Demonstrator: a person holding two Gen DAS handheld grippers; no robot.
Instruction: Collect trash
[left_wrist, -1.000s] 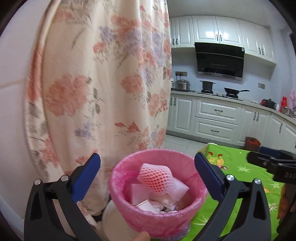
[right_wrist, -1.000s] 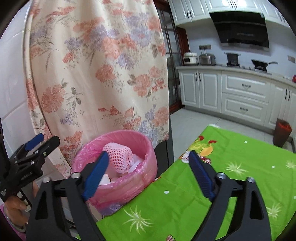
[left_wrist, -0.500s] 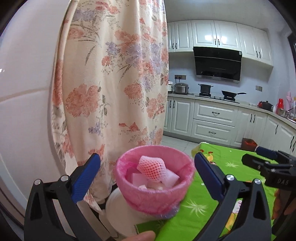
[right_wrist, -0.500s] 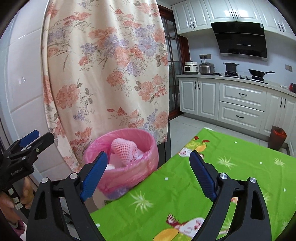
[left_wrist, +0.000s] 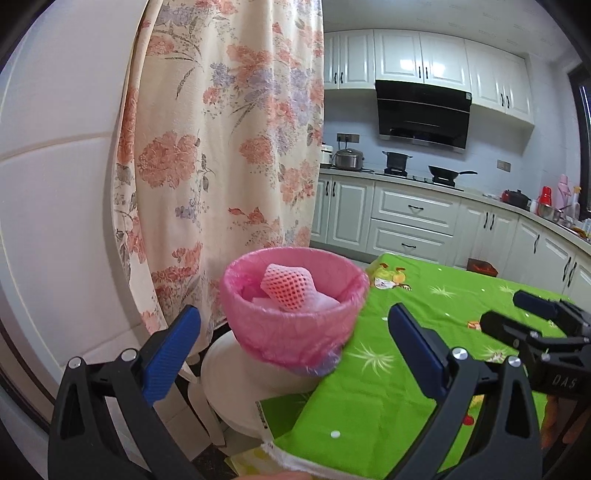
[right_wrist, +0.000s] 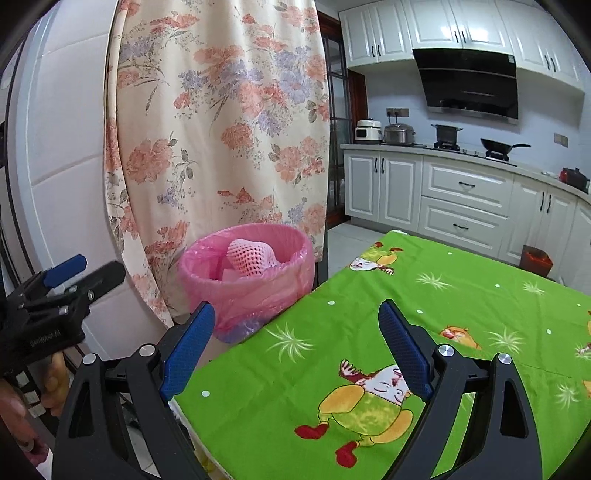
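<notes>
A bin lined with a pink bag (left_wrist: 295, 325) stands on a white stool (left_wrist: 236, 384) by the table's left corner; it also shows in the right wrist view (right_wrist: 251, 280). A pink foam net (left_wrist: 288, 288) and white paper scraps lie inside it; the net also shows in the right wrist view (right_wrist: 251, 256). My left gripper (left_wrist: 295, 354) is open and empty, a little back from the bin. My right gripper (right_wrist: 295, 347) is open and empty over the green tablecloth (right_wrist: 406, 332).
A floral curtain (left_wrist: 221, 147) hangs just behind the bin, with a white wall panel (left_wrist: 55, 203) to its left. White kitchen cabinets (right_wrist: 461, 199) with pots run along the back. The right gripper shows at the right edge of the left wrist view (left_wrist: 546, 339).
Both grippers have pulled back and up from the bin, which now looks smaller and farther. Both stay open. The net stays in the bin.
</notes>
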